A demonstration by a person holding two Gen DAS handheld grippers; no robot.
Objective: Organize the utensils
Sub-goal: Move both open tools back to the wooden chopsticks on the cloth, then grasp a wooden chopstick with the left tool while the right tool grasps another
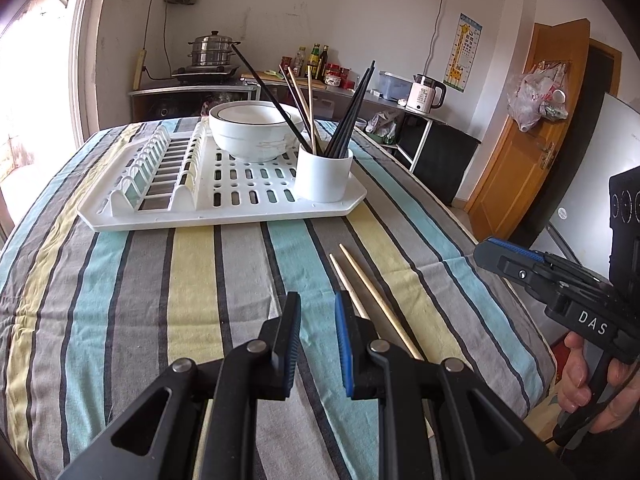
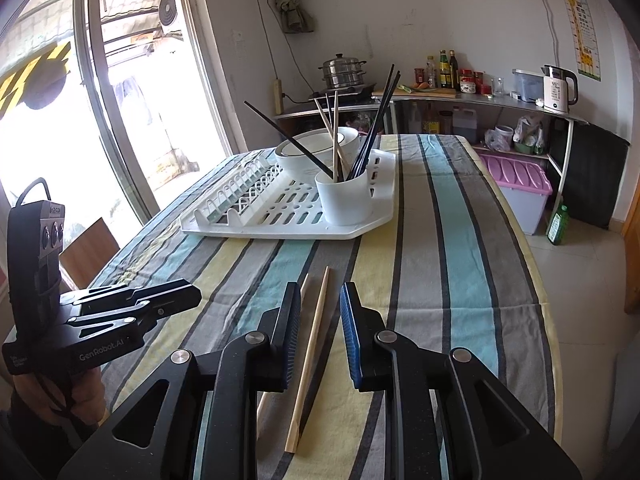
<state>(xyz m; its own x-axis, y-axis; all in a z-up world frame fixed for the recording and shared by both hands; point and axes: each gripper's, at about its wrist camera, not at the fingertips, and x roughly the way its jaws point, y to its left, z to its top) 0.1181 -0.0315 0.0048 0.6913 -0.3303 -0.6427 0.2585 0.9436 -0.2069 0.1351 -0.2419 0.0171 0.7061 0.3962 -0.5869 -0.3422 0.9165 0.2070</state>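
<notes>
While the left gripper [image 1: 317, 344] hangs low over the striped tablecloth [image 1: 120, 280] in its own wrist view, its two blue-padded fingers stand apart with only cloth showing between them. Just to the right of its right finger lie two wooden chopsticks [image 1: 372, 292] side by side on the cloth, their thin tips pointing toward the far end of the table; the nearer one passes under that finger. Farther off sits a white dish rack [image 1: 224, 196] with a white bowl [image 1: 252, 128] on it and a white utensil cup [image 1: 324, 172] at its near right corner, holding black and wooden chopsticks upright. At the right edge the right gripper [image 1: 492, 254] appears, held by a hand [image 1: 592, 388]; from this angle I cannot tell how wide it stands.

Seen from the right wrist, the right gripper [image 2: 320, 336] has its fingers apart, and the wooden chopsticks [image 2: 312, 352] lie on the cloth in the gap, untouched by either pad; one runs close along the left finger and is partly hidden by it. The dish rack [image 2: 288, 228] with the bowl [image 2: 316, 156] and the utensil cup [image 2: 346, 200] stands well beyond them. At the left the left gripper [image 2: 188, 294] reaches in above the tablecloth [image 2: 440, 260], held from below by a hand [image 2: 80, 400].
</notes>
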